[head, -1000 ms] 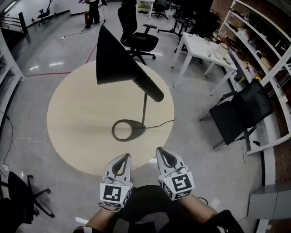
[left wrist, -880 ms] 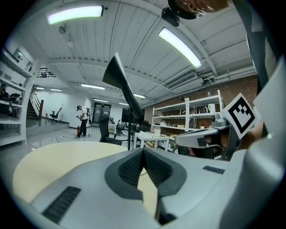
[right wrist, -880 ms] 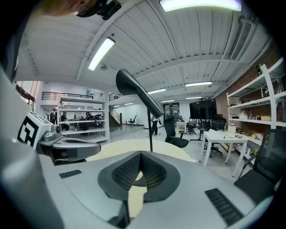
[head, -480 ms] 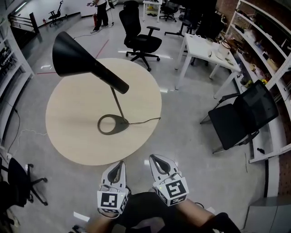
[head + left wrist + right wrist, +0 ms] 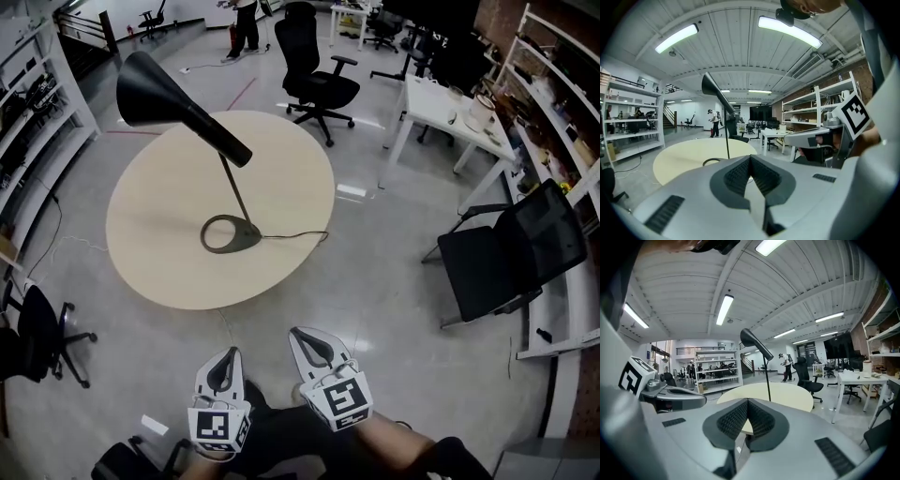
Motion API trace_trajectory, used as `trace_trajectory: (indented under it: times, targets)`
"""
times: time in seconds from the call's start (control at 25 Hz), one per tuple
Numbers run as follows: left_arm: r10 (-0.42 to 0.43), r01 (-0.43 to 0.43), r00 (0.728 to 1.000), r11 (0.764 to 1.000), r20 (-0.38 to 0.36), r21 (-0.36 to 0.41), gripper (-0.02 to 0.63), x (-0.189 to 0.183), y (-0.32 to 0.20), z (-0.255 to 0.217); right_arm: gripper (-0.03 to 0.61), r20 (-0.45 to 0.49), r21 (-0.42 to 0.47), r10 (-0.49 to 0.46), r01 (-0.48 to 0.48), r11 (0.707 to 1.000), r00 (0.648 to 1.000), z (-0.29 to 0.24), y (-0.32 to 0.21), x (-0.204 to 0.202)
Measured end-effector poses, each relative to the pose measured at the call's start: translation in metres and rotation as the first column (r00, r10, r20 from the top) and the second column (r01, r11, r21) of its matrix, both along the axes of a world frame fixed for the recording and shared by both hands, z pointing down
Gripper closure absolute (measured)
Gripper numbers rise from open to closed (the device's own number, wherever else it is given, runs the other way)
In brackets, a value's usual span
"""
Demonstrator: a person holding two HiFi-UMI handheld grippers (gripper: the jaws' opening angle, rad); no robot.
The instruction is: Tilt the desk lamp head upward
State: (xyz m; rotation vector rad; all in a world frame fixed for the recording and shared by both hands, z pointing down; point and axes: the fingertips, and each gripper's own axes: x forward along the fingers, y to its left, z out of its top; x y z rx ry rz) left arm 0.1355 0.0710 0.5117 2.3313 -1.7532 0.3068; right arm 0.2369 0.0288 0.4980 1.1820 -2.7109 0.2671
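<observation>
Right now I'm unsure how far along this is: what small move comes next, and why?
Probably step toward the table: the lamp stands well beyond the left gripper and right gripper, both held low with jaws shut on nothing.

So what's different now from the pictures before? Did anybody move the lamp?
The person stepped back: the table and lamp now look farther off, with floor between the table and both grippers. Nothing was grabbed or let go. The left gripper and right gripper are shut and empty as before, and the lamp stands untouched in its place on the table.
</observation>
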Motion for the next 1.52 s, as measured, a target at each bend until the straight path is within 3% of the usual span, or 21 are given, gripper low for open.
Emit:
trace_trajectory:
  times: [0.52, 1.52]
  targets:
    - [0.02, -0.02, 1.0, 1.0, 0.007, 0.022, 0.568, 0.019, 0.028, 0.004, 0.565, -0.008, -0.003, -0.001, 0.001, 1.0, 1.0, 0.005, 0.036, 0.017]
    - [0.003, -0.004, 1.0, 0.999, 0.027, 0.034, 0.568, 0.006, 0.021, -0.006, 0.566, -0.052, 0.021, 0.005, -0.004, 1.0, 0.999, 0.001, 0.036, 0.013]
